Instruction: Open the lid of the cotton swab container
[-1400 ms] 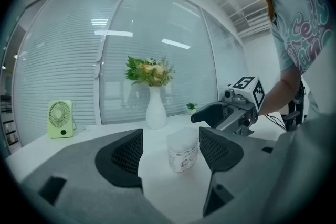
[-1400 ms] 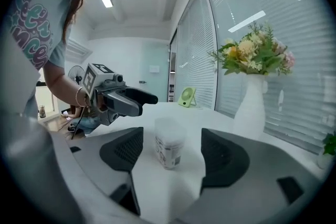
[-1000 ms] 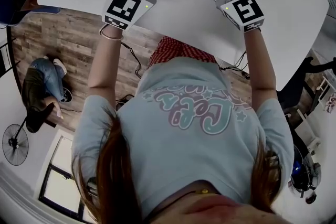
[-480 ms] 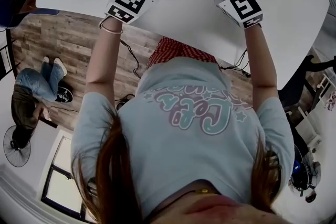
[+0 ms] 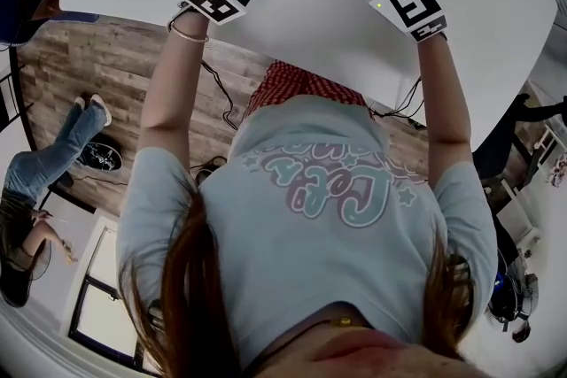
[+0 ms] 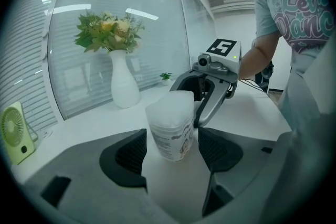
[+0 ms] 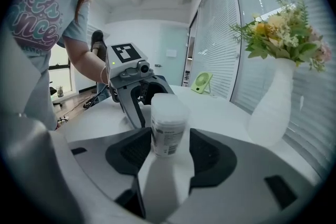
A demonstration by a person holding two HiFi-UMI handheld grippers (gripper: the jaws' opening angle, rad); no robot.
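Left gripper (image 6: 169,140): its jaws stand fairly wide around the lower, labelled part of the cotton swab container (image 6: 170,131). We see a strip of table on each side between pad and wall, so it holds nothing.
Right gripper (image 7: 169,139): its jaws have just been closing and are now narrow around the same container from the opposite side. A thin gap shows at the right-hand pad. The left-hand pad may already touch the wall, but the wide-angle view is too poor there for us to be sure.
Container: it stands upright on the white table (image 5: 310,27), straight out in front of the person, with one gripper at its left and the other at its right.
Lid (image 7: 168,105): still seated on top, above the level of all four pads.
Why two grippers: we judge that one is meant to pin the body so that it cannot slide or tip, while the other works the lid.
Why the low hold: a grip near the base steadies the container and leaves the lid free.
Next: we expect the right jaws to finish closing, and the left gripper to rise to the lid.
Risk: the container looks light and tall, so an uneven squeeze could topple it.
Surroundings: a white vase (image 6: 123,86) of flowers (image 6: 107,29) and a small green fan (image 6: 13,131) stand well apart on the far side.
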